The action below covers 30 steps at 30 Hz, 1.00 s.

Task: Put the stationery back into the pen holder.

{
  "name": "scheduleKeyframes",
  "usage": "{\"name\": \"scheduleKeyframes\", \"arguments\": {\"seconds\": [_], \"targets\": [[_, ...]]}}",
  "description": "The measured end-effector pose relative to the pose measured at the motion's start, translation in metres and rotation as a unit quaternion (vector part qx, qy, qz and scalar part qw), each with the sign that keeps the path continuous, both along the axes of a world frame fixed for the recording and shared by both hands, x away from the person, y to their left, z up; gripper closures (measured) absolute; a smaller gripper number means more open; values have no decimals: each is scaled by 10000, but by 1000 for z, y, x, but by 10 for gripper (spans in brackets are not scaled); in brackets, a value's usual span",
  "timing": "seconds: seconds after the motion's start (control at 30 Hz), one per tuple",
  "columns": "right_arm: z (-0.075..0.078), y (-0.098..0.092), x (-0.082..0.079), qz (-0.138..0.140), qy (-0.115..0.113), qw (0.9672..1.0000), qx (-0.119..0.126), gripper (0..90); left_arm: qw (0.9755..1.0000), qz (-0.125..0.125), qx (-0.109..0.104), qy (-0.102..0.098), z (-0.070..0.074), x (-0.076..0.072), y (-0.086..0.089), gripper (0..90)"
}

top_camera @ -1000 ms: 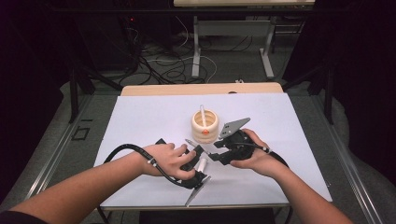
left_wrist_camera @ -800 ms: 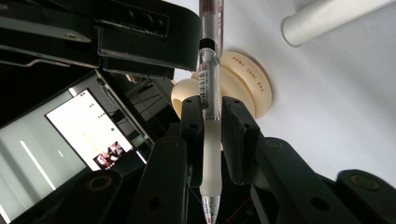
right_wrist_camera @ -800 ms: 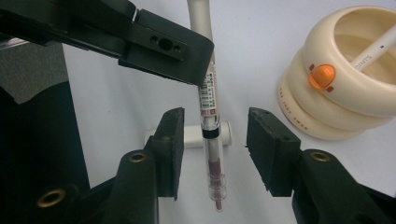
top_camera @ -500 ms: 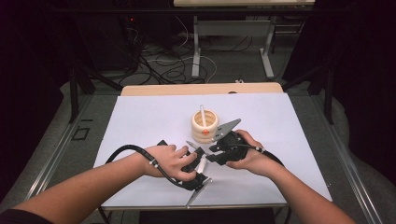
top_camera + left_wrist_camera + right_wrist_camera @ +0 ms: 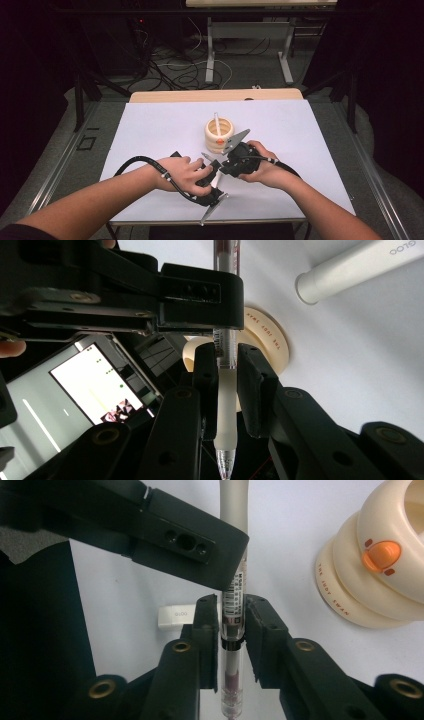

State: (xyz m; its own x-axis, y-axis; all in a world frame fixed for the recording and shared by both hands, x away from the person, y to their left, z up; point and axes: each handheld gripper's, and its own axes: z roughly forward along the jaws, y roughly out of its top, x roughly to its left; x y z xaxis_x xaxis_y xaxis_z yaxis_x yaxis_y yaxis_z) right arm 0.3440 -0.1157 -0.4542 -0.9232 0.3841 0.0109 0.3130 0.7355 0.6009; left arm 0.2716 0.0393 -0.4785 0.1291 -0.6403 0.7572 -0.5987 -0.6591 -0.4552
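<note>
The left hand-held gripper [image 5: 223, 390] clamps the cream rubber grip of a clear-barrelled pen [image 5: 226, 405] while the right hand-held gripper [image 5: 233, 625], its jaws having just been closing, pinches the pen's labelled barrel, so both ends are braced, likely for pulling the pen apart. The pen sits between the hands above the white surface [image 5: 310, 130], just before a cream ringed plastic holder with an orange button [image 5: 219, 136], a white tube [image 5: 350, 267] nearby

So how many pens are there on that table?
1 for certain: a pen clamped by both the left hand-held gripper and right hand-held gripper. The white stick in the cream holder might be another.
</note>
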Motion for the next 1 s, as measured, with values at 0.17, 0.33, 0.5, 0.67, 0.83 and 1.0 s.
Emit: {"name": "scheduleKeyframes", "arguments": {"seconds": [0.17,0.33,0.5,0.67,0.83,1.0], "targets": [[0,1,3,76,-6,10000,-64,792,10000,-31,85,26,0,1,-1,800],[-2,3,5,96,76,9999,-55,794,9999,-83,54,-38,-1,1,0,799],[-1,2,4,13,129,9999,-75,795,9998,8,160,85,2,1,-2,797],[-1,2,6,-1,125,9999,-29,795,9999,-1,92,126,3,2,-1,785],[-1,-1,8,-270,228,9994,-68,795,9998,-10,41,186,4,3,-1,714],[-3,-5,12,-256,106,9996,-95,796,9998,-11,50,215,6,4,1,660]]}}
